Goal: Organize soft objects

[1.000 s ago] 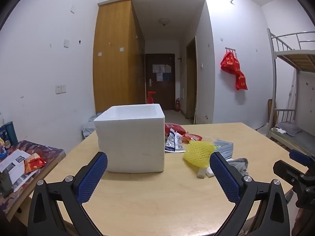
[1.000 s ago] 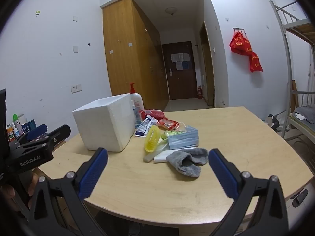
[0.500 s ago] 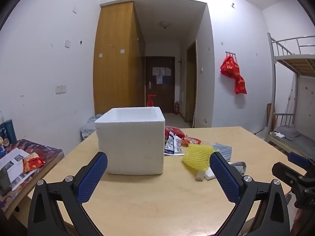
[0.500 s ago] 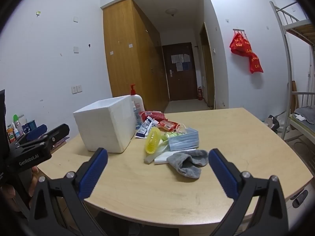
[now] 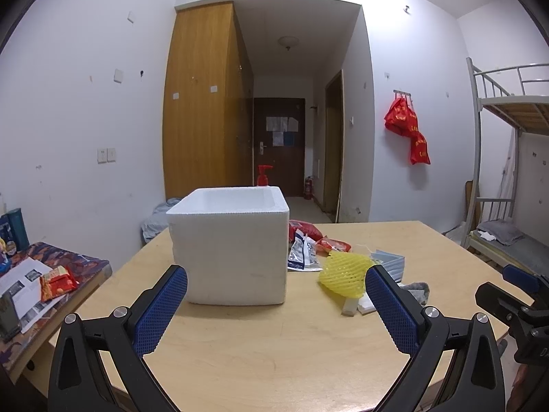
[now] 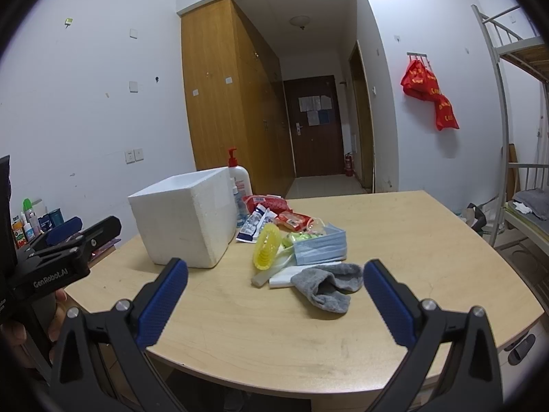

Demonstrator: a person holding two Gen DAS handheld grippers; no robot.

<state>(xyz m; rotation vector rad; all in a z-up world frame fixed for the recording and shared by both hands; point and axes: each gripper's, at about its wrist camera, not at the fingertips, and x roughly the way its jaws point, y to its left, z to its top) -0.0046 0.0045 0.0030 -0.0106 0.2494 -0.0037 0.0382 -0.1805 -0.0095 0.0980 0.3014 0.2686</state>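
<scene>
Hovering both grippers at the near edge of the table [image 6: 429, 226], nothing picked yet; my right gripper [image 6: 276, 300] is spread wide and empty, my left gripper [image 5: 276, 305] is equally wide and empty; soft stuff sits in one pile just right of the white foam box [image 5: 230, 250]; grey sock [image 6: 327, 283] is the nearest piece, straight ahead of the right gripper and a bit right of its centre line, lying flat with its long axis running roughly left-right across my view, open cuff end toward me; behind it the stack of blue face masks [image 6: 320, 245], left of that the yellow foam net [image 6: 265, 252] standing on edge over some white foam strips [image 6: 274, 274]; snack packets [image 6: 291, 219] further back, pump bottle [image 6: 240, 185] behind the box; judgement: right gripper is clearly the nearer one for the sock, from the left view the sock is mostly hidden behind my right-hand finger; the box is dead ahead of the left gripper, top open, so it looks like the drop spot; room: bare table in front of and to the right of the sock, so a straight-in approach is free; left side is tight against the strips and net; table edge is close under both grippers.
</scene>
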